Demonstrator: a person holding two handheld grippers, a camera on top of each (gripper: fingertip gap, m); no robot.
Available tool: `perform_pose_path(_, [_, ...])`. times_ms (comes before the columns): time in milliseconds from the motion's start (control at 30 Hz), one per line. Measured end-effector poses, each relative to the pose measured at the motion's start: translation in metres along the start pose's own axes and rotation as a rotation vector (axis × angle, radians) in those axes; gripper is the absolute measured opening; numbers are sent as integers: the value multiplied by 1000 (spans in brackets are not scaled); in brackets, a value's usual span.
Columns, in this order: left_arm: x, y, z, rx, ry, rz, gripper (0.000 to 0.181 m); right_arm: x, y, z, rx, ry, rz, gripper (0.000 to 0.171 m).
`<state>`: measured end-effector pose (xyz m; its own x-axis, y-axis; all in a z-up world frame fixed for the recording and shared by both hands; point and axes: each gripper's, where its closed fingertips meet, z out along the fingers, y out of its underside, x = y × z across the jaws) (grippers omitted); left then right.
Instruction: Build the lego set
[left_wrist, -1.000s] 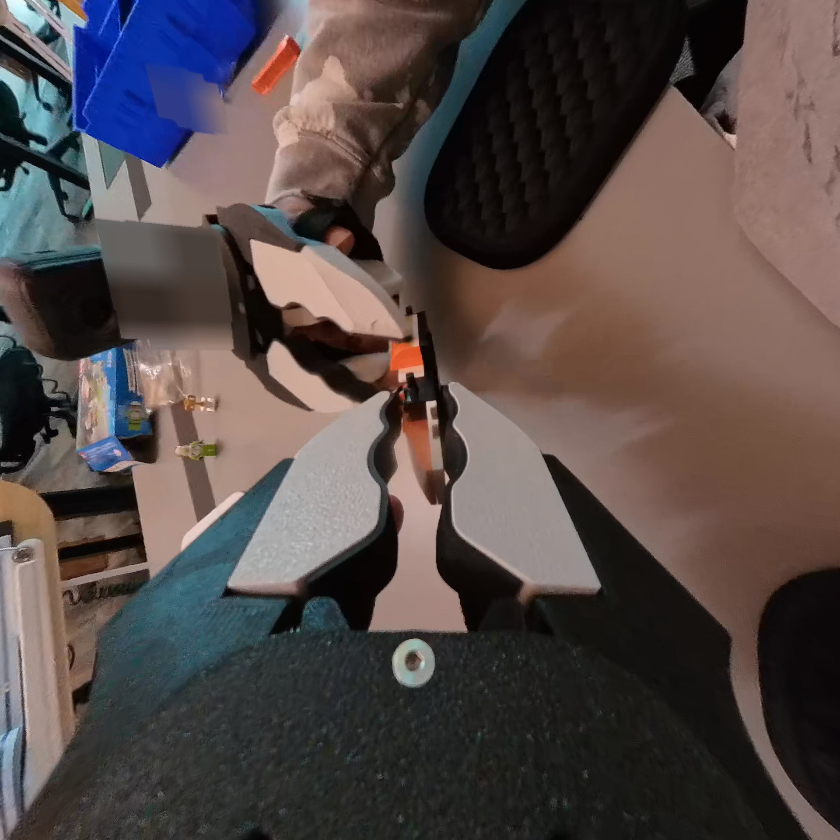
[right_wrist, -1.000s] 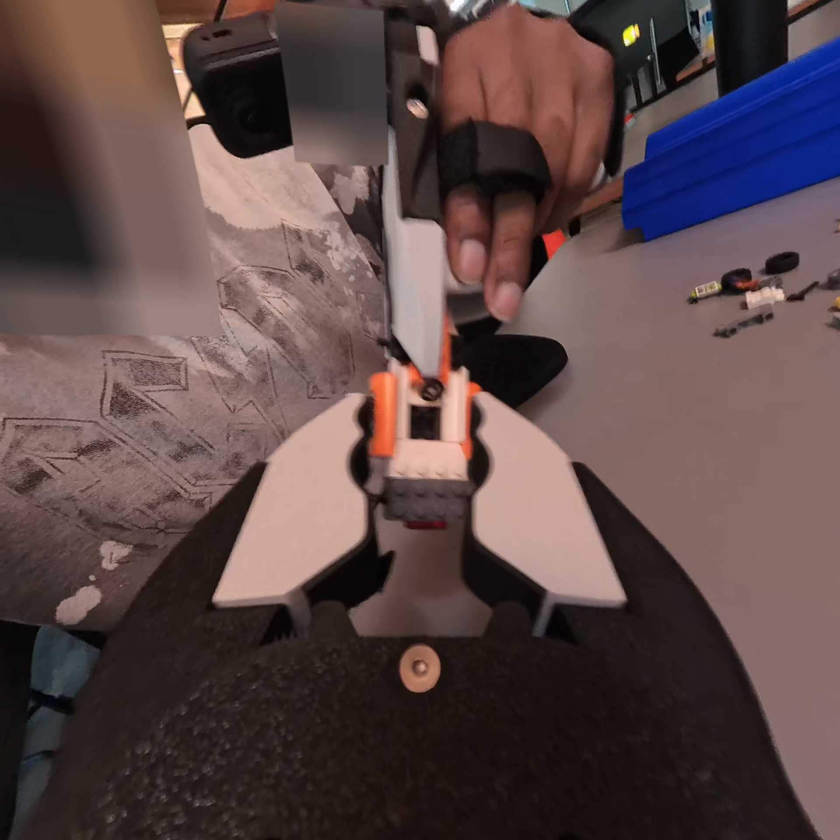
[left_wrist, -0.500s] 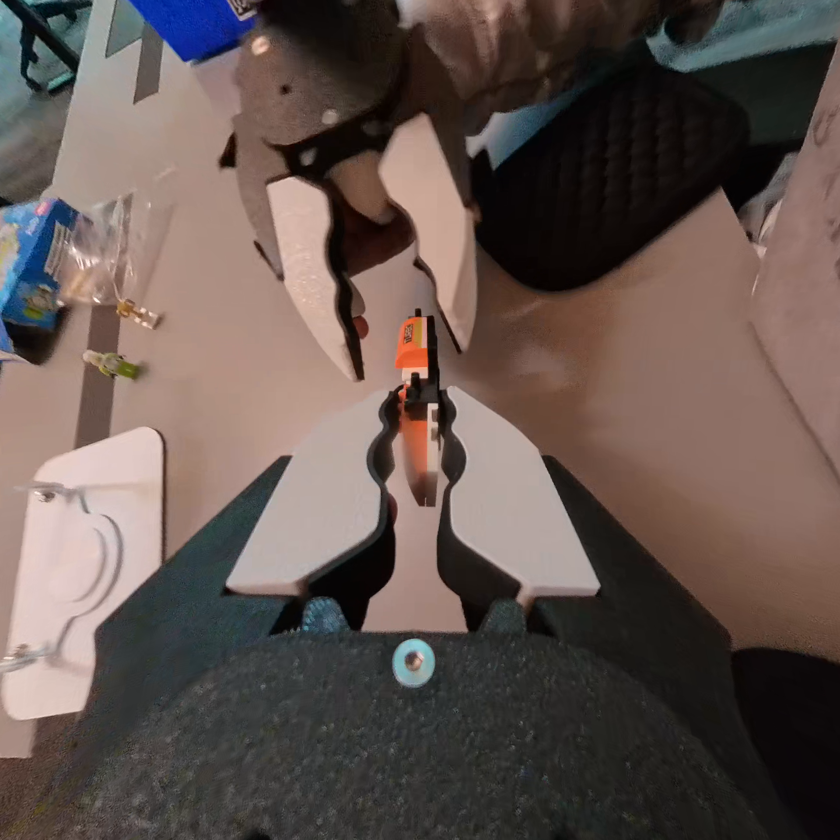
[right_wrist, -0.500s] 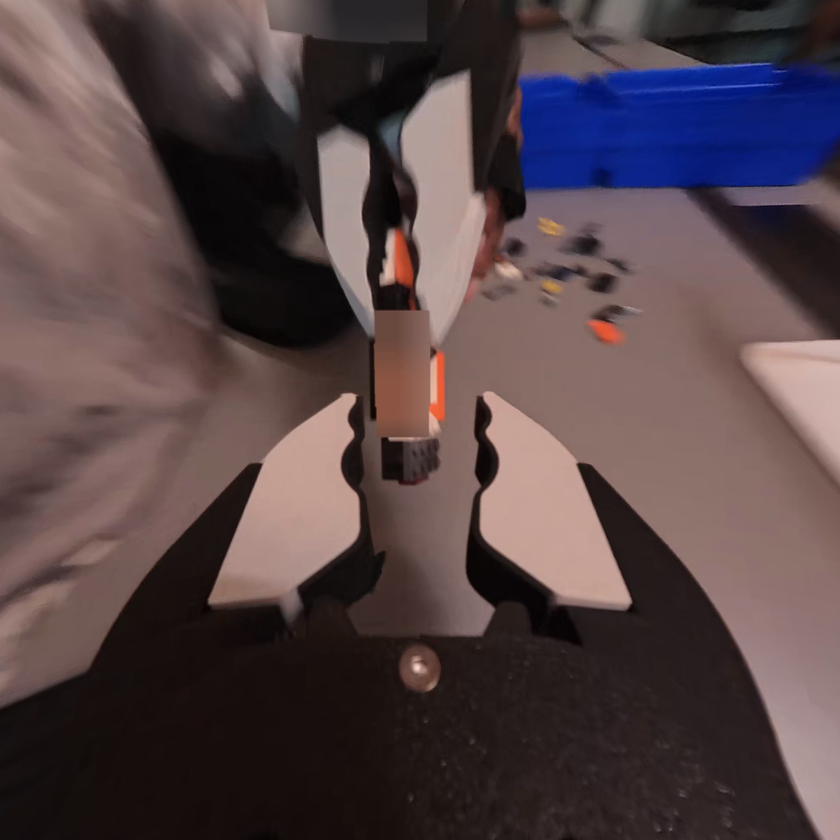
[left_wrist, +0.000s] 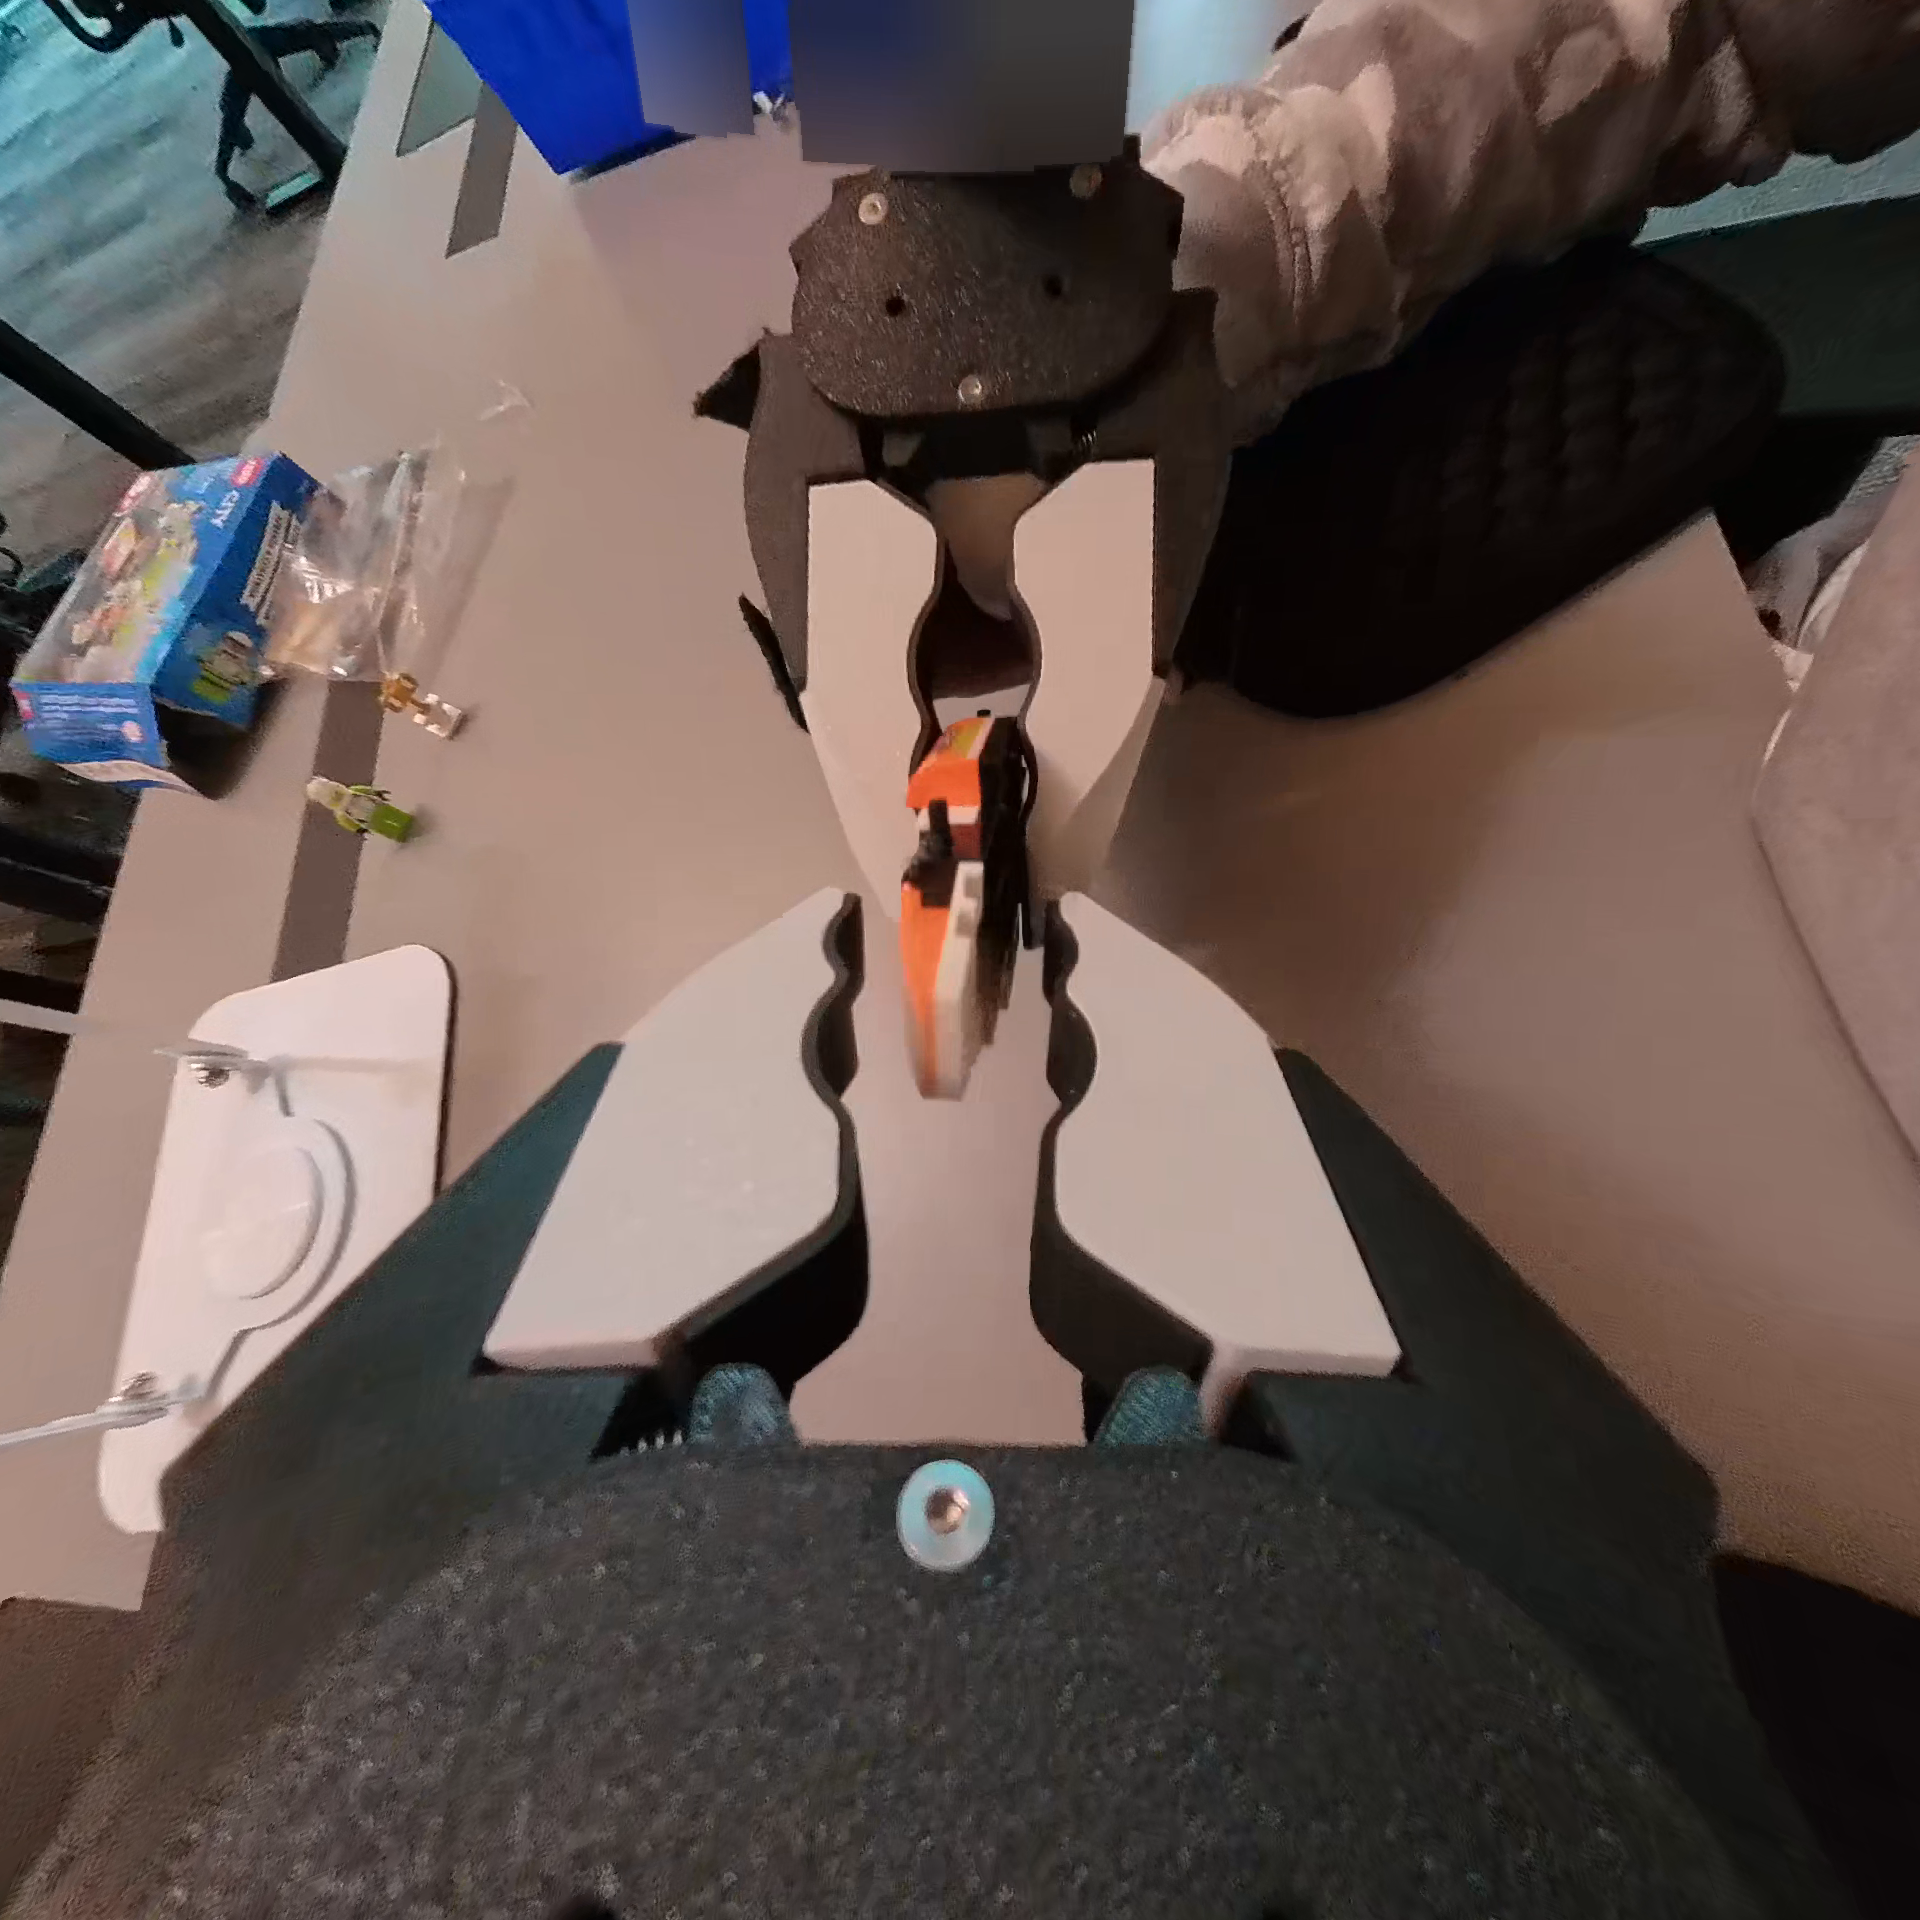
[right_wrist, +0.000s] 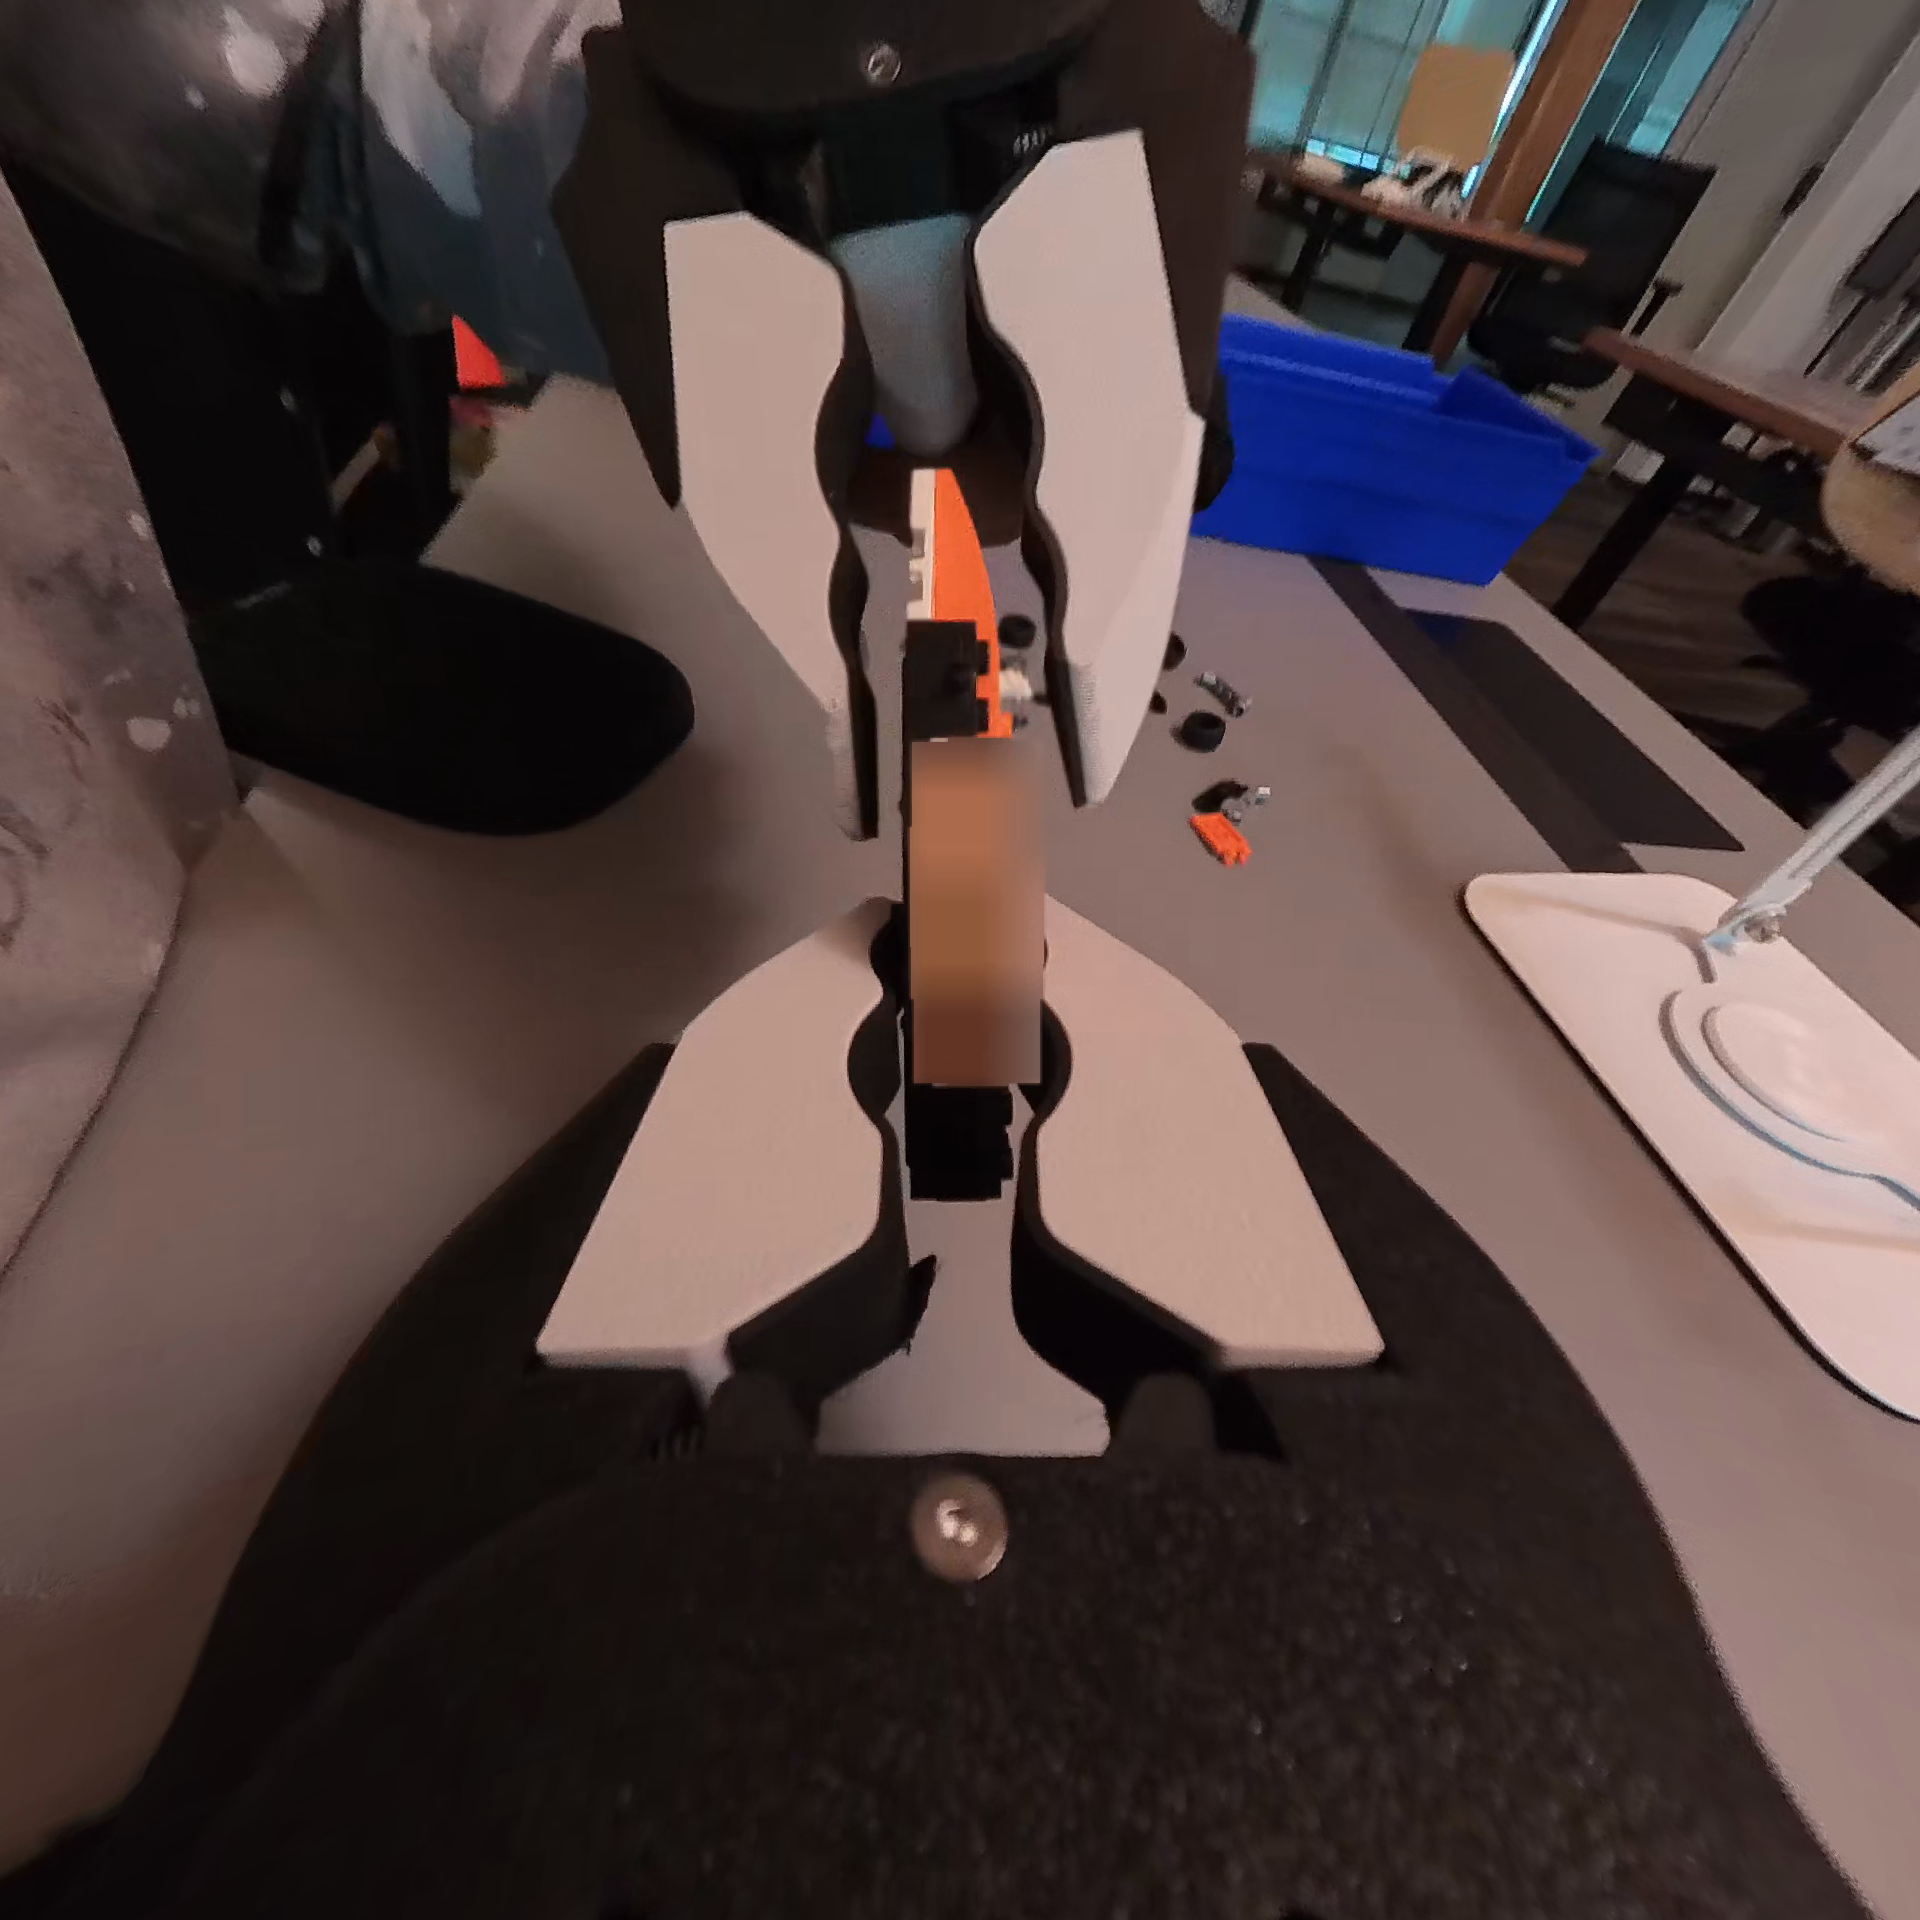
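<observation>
Above the grey bench's near edge, left wrist view: the left gripper (left_wrist: 951, 914) has its white fingers spread apart w/ gaps both sides of the orange, white and black lego model (left_wrist: 961, 894). Opposite, the right gripper (left_wrist: 971, 821) is clamped on the model's far end. Toward the bench's left edge lie a blue cardboard box (left_wrist: 156, 613), a clear plastic bag (left_wrist: 364, 571), two small minifigures (left_wrist: 358, 805) and a white lamp base (left_wrist: 281, 1195).

Right wrist view: the right gripper (right_wrist: 966, 935) pinches the model (right_wrist: 956, 1138); the left one (right_wrist: 961, 790) straddles its other end, not touching. Loose small lego pieces (right_wrist: 1216, 831) lie mid-bench, blue plastic bin (right_wrist: 1382, 457) at the far edge.
</observation>
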<state>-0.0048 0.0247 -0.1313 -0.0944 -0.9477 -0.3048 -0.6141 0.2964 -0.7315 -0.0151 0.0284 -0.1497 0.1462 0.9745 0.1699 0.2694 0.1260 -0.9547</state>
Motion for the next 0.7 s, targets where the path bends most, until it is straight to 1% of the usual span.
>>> perform_pose_path(200, [1,-14,-5,3,-14,16,17,-3,-7,-6,57,-30,37,18])
perform_pose_path(367, [3,-15,-2,-41,14,63,15,-5,-6,-9,53,-4,25,18])
perform_pose_path(433, [4,-15,-1,-53,8,116,15,-5,-5,-9,55,27,-5,18])
perform_pose_path(600, [9,-24,-5,-50,-31,275,14,-7,-12,-14,62,150,-160,18])
perform_pose_path(700, [15,-27,-8,-47,-25,319,15,-12,-16,-16,80,194,-215,18])
